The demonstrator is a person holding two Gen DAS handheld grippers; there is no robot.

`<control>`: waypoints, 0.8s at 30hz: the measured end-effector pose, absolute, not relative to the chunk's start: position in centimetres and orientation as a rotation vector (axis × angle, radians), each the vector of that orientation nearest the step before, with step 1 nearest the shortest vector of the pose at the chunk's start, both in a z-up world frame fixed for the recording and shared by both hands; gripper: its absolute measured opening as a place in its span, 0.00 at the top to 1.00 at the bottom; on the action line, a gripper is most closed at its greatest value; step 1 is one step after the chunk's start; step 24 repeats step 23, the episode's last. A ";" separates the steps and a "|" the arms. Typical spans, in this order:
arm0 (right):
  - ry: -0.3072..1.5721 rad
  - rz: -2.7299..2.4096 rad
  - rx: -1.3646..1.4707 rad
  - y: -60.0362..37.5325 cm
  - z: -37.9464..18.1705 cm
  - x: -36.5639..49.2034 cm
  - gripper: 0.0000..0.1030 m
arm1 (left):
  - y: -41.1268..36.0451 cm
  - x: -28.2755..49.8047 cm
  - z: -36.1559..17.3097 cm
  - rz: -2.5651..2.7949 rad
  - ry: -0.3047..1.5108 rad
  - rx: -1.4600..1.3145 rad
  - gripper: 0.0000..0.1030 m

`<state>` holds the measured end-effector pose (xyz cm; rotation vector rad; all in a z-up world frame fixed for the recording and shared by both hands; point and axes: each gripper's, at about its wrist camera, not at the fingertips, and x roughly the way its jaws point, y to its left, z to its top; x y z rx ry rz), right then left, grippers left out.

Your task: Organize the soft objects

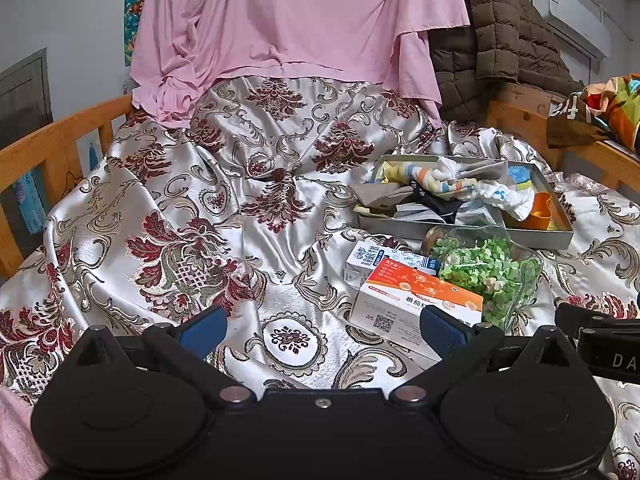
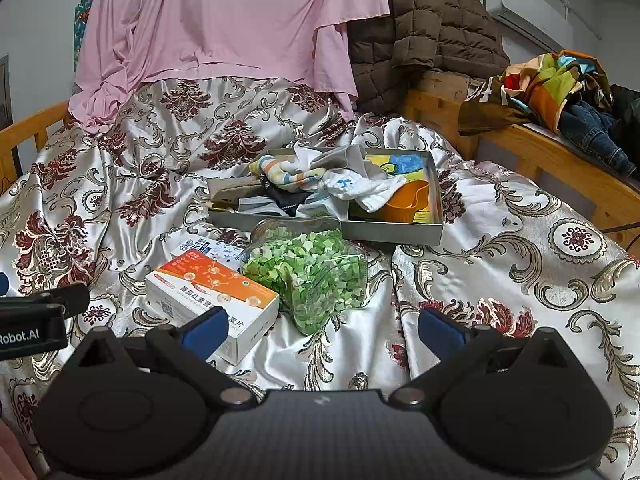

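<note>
Left wrist view showed my left claw (image 1: pixel 322 330) spread wide with nothing between its blue pads, hovering low over the satin bedspread (image 1: pixel 208 216). My right claw (image 2: pixel 322 330) was just as wide apart and empty, its left pad in front of the orange-and-white medicine box (image 2: pixel 212 294). Neither claw touched anything.

Just beyond that box lay a clear bag of green and white pieces (image 2: pixel 310 272), its far end close against the grey tray (image 2: pixel 394 236), and a blue-and-white carton (image 2: pixel 204 250) sat half hidden behind the box. Farther off, the tray held the soft things: a striped sock (image 2: pixel 280 174), a grey cloth (image 2: pixel 340 158), a white sock with blue marks (image 2: pixel 360 188) and dark fabric (image 2: pixel 286 198), all heaped loosely and draped over one another, with an orange cup (image 2: pixel 408 200) standing at the tray's right end. At the back a pink sheet (image 2: pixel 232 20) hung over the bed's head beside a brown quilted jacket (image 2: pixel 424 28).

I judged the scene fit either stage: the socks and cloths gathered into the tray as wanted, or a jumbled heap waiting to be sorted. With both claws empty, I could not settle which, so I named no next grasp; any reach to the tray would have had to pass over the box and bag.
</note>
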<state>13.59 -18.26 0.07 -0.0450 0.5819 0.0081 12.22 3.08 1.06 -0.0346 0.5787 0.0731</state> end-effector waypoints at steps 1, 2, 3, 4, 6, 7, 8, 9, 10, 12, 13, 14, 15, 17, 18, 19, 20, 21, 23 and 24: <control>0.582 0.008 -0.045 -18.2 0.1 13.6 0.00 | 3.1 12.2 1.0 0.069 0.576 -0.037 0.01; 0.582 0.008 -0.045 -18.2 0.0 13.6 0.00 | 3.0 12.2 1.0 0.067 0.574 -0.037 0.01; 0.583 0.008 -0.045 -18.3 0.1 13.6 0.00 | 2.9 12.2 0.9 0.068 0.574 -0.033 0.01; 0.582 0.009 -0.045 -18.3 0.1 13.6 0.00 | 2.9 12.2 0.8 0.069 0.579 -0.029 0.01; 0.582 0.008 -0.044 -18.3 0.1 13.6 0.00 | 2.8 12.1 0.7 0.072 0.583 -0.032 0.01; 0.582 0.008 -0.045 -18.3 0.1 13.6 0.00 | 2.9 12.2 0.8 0.077 0.583 -0.032 0.01; 0.582 0.009 -0.045 -18.3 0.1 13.6 0.00 | 3.0 12.2 0.8 0.084 0.583 -0.033 0.01; 0.582 0.009 -0.045 -18.3 0.1 13.6 0.00 | 3.0 12.2 0.8 0.089 0.581 -0.034 0.01; 0.582 0.009 -0.045 -18.3 0.1 13.6 0.00 | 3.1 12.3 0.9 0.090 0.580 -0.035 0.01; 0.582 0.009 -0.045 -18.3 0.0 13.6 0.00 | 3.2 12.3 0.9 0.084 0.583 -0.030 0.01; 0.583 0.009 -0.045 -18.3 0.0 13.6 0.00 | 3.1 12.3 0.9 0.080 0.583 -0.023 0.01; 0.583 0.009 -0.044 -18.3 0.0 13.6 0.00 | 3.0 12.3 0.9 0.079 0.582 -0.017 0.01; 0.584 0.010 -0.044 -18.3 0.0 13.6 0.00 | 2.9 12.2 0.9 0.077 0.580 -0.011 0.01; 0.585 0.010 -0.043 -18.4 -0.2 13.6 0.00 | 2.9 12.2 1.0 0.072 0.578 -0.005 0.01; 0.585 0.010 -0.042 -18.4 -0.3 13.6 0.00 | 2.9 12.2 1.0 0.070 0.578 -0.004 0.01; 0.585 0.010 -0.042 -18.5 -0.2 13.6 0.00 | 2.8 12.2 1.0 0.069 0.578 -0.003 0.01; 0.585 0.010 -0.043 -18.5 -0.2 13.6 0.00 | 2.8 12.2 1.0 0.069 0.578 -0.002 0.01; 0.585 0.010 -0.043 -18.5 -0.2 13.6 0.00 | 2.8 12.2 1.0 0.068 0.578 -0.003 0.01; 0.585 0.011 -0.042 -18.5 -0.3 13.6 0.00 | 2.8 12.2 1.0 0.067 0.581 -0.006 0.01; 0.585 0.011 -0.042 -18.5 -0.3 13.6 0.00 | 2.8 12.2 1.0 0.067 0.581 -0.006 0.01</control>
